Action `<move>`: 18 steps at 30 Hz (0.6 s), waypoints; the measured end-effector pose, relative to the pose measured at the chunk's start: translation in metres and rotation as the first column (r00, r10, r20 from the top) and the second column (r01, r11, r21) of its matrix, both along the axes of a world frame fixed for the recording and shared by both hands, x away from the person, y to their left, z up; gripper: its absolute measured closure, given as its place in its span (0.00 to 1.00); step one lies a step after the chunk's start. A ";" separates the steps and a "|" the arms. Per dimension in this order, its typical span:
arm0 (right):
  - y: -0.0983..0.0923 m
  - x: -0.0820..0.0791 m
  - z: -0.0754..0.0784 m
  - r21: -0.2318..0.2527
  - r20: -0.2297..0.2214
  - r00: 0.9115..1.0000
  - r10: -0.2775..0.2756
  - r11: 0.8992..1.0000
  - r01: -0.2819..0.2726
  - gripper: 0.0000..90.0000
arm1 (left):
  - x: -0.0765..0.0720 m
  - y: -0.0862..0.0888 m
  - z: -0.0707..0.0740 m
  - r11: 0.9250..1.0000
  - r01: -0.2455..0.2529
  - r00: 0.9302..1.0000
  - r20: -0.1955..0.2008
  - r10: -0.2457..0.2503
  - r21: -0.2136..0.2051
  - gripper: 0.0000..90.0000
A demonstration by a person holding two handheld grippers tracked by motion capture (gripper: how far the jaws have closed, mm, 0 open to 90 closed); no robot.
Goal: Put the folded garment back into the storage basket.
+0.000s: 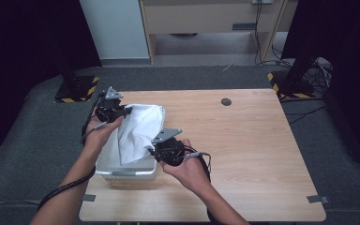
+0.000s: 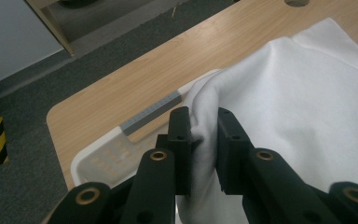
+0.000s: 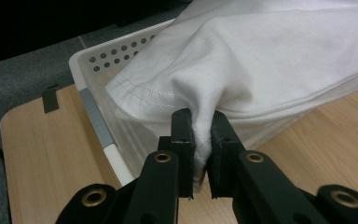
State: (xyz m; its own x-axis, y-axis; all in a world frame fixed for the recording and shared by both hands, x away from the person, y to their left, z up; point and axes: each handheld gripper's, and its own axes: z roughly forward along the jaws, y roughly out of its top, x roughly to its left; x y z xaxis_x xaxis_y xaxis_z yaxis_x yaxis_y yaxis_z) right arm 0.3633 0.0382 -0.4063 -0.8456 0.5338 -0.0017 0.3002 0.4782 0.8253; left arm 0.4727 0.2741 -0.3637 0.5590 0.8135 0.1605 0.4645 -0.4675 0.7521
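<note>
A crumpled white cotton cloth (image 1: 139, 131) hangs over a white perforated plastic basket (image 1: 104, 165) at the left side of the light wooden bench (image 1: 253, 150). The left gripper (image 1: 124, 111) pinches its far edge in its jaws; the right gripper (image 1: 153, 151) pinches its near edge.

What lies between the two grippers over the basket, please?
In the high view, the white cloth spans from the left gripper to the right gripper, both clamped on it, above the white basket.
</note>
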 end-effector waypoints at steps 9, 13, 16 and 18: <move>0.004 0.003 -0.004 -0.001 -0.008 1.000 -0.001 1.000 0.001 0.92 | 0.000 0.002 -0.004 1.000 -0.011 1.000 0.000 0.011 0.003 0.87; 0.005 0.003 -0.006 -0.004 -0.008 1.000 -0.001 1.000 0.001 0.92 | 0.001 0.004 -0.005 1.000 -0.013 1.000 -0.004 0.013 0.005 0.87; 0.006 0.004 -0.007 -0.005 -0.012 1.000 -0.001 1.000 0.001 0.92 | 0.001 0.005 -0.007 1.000 -0.016 1.000 -0.005 0.016 0.004 0.87; 0.007 0.005 -0.008 -0.004 -0.014 1.000 -0.001 1.000 0.001 0.92 | 0.001 0.007 -0.007 1.000 -0.018 1.000 -0.007 0.018 0.006 0.87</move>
